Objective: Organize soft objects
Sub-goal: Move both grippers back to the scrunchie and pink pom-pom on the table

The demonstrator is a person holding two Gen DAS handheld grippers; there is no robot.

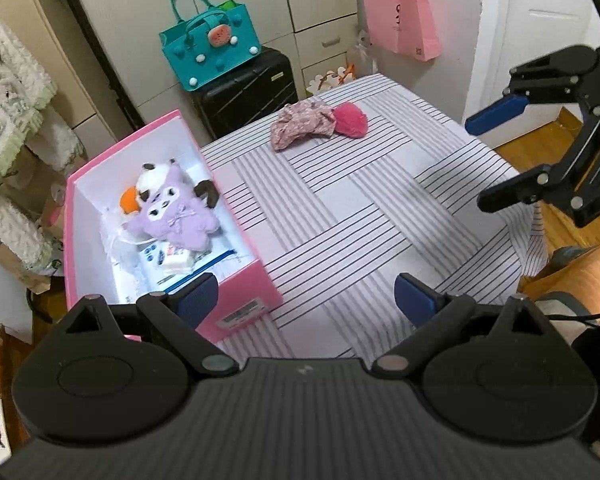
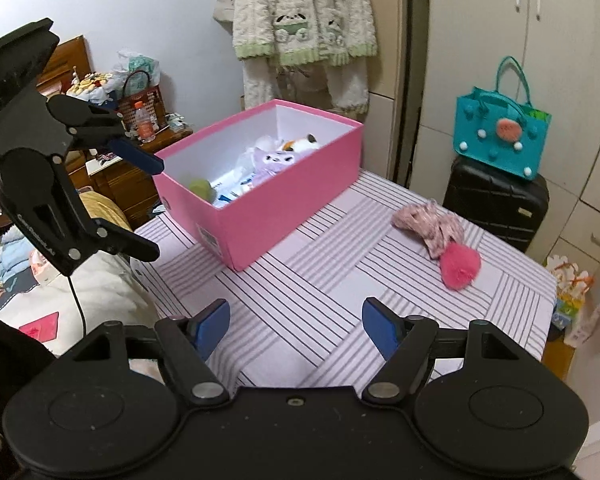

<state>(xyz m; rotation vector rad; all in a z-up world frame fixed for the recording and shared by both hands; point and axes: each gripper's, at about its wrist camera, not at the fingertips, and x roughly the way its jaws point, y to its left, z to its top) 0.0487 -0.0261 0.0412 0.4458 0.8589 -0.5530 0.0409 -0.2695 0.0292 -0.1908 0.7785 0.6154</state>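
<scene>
**Both grippers idle above the striped table; two soft items lie outside the box**

The left gripper [image 1: 304,300] hangs over the near edge of the table [image 1: 340,200], its blue-padded fingers [image 1: 414,300] spread wide with nothing between them. One finger sits in front of the near corner of the pink box [image 1: 244,280]. The right gripper [image 2: 296,328] hovers over the same striped cloth, fingers likewise apart and empty — each gripper shows at the side of the other's view, raised off the surface.

The box stands open at one side of the table. Inside it a purple plush [image 1: 172,216] lies on top, with a white-and-brown plush [image 1: 156,178] and something orange [image 1: 127,202] tucked behind it, over papers and small packets; the right wrist view also shows a green ball [image 2: 201,188] at the near end of the box.

Well apart from the box, toward the far corner, a floral cloth [image 1: 300,122] lies crumpled on the table, and a pink pom-pom [image 1: 351,120] rests touching it — both outside the box.

Beyond the table a teal bag [image 1: 208,52] sits on a black suitcase [image 1: 252,88], and a pink bag [image 1: 400,24] hangs on the wall.
</scene>
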